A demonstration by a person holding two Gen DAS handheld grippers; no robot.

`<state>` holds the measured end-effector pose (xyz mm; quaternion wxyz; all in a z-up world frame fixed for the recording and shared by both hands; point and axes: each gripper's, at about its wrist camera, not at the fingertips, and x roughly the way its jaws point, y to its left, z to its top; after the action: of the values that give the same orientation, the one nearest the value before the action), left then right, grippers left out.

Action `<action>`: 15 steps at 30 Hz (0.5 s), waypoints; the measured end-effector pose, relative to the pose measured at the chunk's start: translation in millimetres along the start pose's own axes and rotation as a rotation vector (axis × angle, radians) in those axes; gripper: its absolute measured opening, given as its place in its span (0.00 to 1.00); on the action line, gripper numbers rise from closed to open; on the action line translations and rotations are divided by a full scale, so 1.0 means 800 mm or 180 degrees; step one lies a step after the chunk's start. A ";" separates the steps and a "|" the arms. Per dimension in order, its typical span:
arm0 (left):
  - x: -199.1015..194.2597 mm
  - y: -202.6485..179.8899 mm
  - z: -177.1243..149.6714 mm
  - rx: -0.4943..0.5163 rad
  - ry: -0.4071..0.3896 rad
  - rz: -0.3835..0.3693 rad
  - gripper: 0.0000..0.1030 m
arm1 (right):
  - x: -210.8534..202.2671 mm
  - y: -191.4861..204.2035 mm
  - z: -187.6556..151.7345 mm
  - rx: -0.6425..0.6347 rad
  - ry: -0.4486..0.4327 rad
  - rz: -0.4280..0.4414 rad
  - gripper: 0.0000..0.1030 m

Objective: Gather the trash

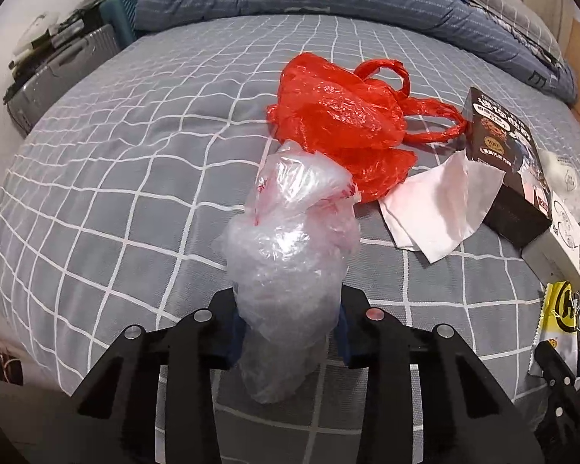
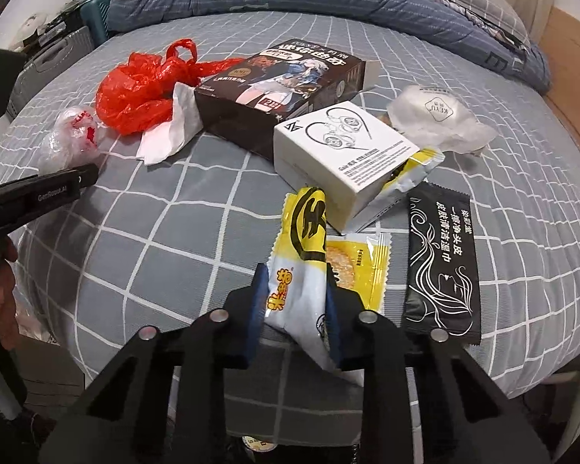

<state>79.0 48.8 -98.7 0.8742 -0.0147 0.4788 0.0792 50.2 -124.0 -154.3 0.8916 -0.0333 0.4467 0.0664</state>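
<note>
Grippers both loaded: your left gripper (image 1: 286,332) pinches the clear bag (image 1: 290,255), your right gripper (image 2: 295,321) the yellow wrapper (image 2: 301,270); red bag (image 1: 340,116) lies upper centre, nearer left.

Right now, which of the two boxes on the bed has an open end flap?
The dark brown printed cardboard box: its far-end flap stands open. The white earphone box beside it looks closed.
</note>
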 end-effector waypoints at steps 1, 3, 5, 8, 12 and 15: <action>0.000 0.001 0.000 -0.0001 -0.0006 0.0005 0.34 | 0.000 -0.001 0.001 0.0002 -0.0005 0.0003 0.20; -0.002 0.000 0.000 0.0000 -0.0024 0.0019 0.32 | -0.002 -0.004 0.003 0.0005 -0.0018 0.0012 0.12; -0.003 0.001 0.001 -0.0012 -0.0038 0.0020 0.30 | -0.004 -0.007 0.004 0.0026 -0.0028 0.0040 0.10; -0.005 0.003 0.000 -0.0048 -0.0038 -0.0022 0.29 | -0.007 -0.009 0.004 0.0043 -0.0041 0.0058 0.10; -0.010 0.007 0.001 -0.0089 -0.0042 -0.0094 0.29 | -0.011 -0.015 0.005 0.0076 -0.0069 0.0089 0.09; -0.015 0.008 0.003 -0.0114 -0.0060 -0.0146 0.29 | -0.016 -0.018 0.006 0.0091 -0.0102 0.0114 0.09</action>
<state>73.6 54.1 -86.7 0.8799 -0.0405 0.4686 0.0678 48.9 -139.0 -141.4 0.8977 -0.0115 0.4337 0.0765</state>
